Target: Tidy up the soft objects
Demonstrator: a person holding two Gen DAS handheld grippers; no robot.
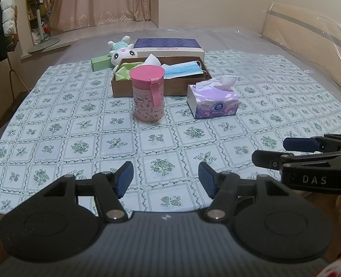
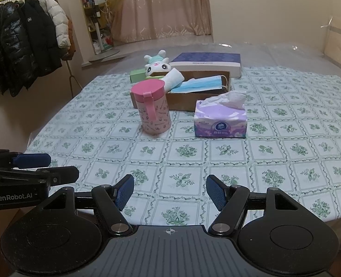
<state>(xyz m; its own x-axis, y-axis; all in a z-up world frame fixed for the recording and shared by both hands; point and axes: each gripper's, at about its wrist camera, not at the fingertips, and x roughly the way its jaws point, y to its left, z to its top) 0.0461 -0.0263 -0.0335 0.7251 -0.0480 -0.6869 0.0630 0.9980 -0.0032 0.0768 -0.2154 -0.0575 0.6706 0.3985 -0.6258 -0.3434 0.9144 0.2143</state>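
Observation:
A brown cardboard box (image 1: 145, 88) (image 2: 186, 102) stands mid-table and holds blue face masks (image 1: 184, 69) (image 2: 202, 84), a green cloth (image 1: 124, 69) and white tissue (image 1: 152, 59) (image 2: 174, 78). A white plush rabbit (image 1: 122, 52) (image 2: 157, 64) lies behind the box. A purple tissue pack (image 1: 213, 99) (image 2: 221, 118) sits at the box's front right. A pink lidded cup (image 1: 148, 93) (image 2: 153, 106) stands in front of the box. My left gripper (image 1: 166, 179) is open and empty near the front edge. My right gripper (image 2: 169, 191) is open and empty beside it.
A blue-topped flat box (image 1: 168, 46) (image 2: 207, 63) and a small green box (image 1: 100, 62) (image 2: 137, 75) lie behind the cardboard box. A floral cloth (image 1: 78, 127) (image 2: 285, 150) covers the table. Coats on a rack (image 2: 25, 43) hang at the left.

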